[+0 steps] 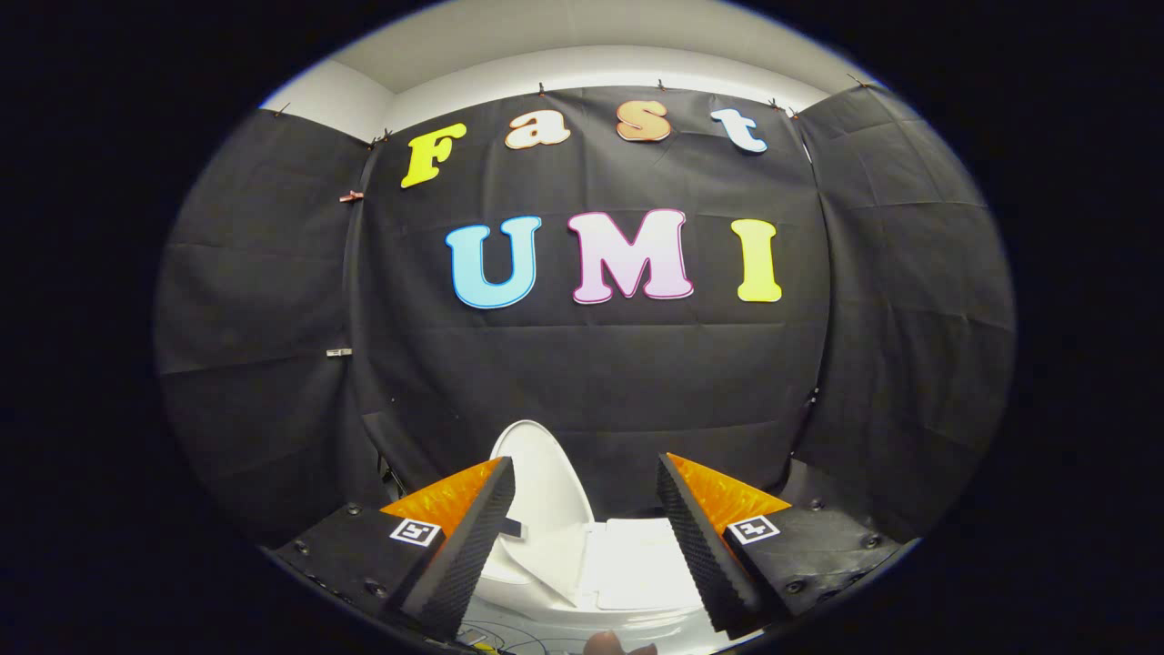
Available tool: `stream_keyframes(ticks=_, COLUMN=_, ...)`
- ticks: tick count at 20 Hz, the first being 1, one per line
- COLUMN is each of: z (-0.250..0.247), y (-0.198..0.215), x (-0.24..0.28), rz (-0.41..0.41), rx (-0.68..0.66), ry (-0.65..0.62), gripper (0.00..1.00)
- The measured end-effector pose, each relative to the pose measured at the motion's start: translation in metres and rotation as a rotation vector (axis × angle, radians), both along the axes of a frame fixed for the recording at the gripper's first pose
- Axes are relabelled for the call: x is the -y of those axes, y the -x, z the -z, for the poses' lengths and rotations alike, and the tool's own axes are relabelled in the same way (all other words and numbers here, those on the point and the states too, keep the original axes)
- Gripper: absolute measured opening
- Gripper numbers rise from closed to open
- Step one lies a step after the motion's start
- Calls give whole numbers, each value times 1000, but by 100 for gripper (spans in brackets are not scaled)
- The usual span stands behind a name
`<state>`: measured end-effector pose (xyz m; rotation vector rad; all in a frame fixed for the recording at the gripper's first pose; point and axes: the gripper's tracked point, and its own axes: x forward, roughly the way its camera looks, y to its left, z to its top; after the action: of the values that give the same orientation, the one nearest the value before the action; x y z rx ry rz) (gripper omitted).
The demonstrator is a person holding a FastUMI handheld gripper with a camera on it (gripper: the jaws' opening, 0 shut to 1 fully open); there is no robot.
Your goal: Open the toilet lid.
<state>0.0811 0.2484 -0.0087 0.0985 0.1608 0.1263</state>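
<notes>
A small white toilet [582, 582] stands low between my fingers, close to the black cloth wall. Its oval lid [544, 482] stands raised and upright, just inside the left finger, with a small dark tab [512, 528] on its edge. A flat white block [641, 562], seemingly the tank top, lies beside the lid towards the right finger. My gripper [584, 462] is open, its ribbed black pads [473, 537] wide apart on either side of the toilet. Neither pad visibly touches the lid.
The black cloth wall [591, 382] hangs right behind the toilet and wraps round both sides. Thin cables [496, 637] lie on the white surface below the toilet. Part of a hand [618, 644] shows near the gripper's base.
</notes>
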Motion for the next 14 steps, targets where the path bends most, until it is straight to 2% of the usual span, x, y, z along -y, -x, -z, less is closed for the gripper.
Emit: stream_keyframes(ticks=14, z=-4, y=24, x=154, rz=129, rx=44, ry=-18, gripper=99)
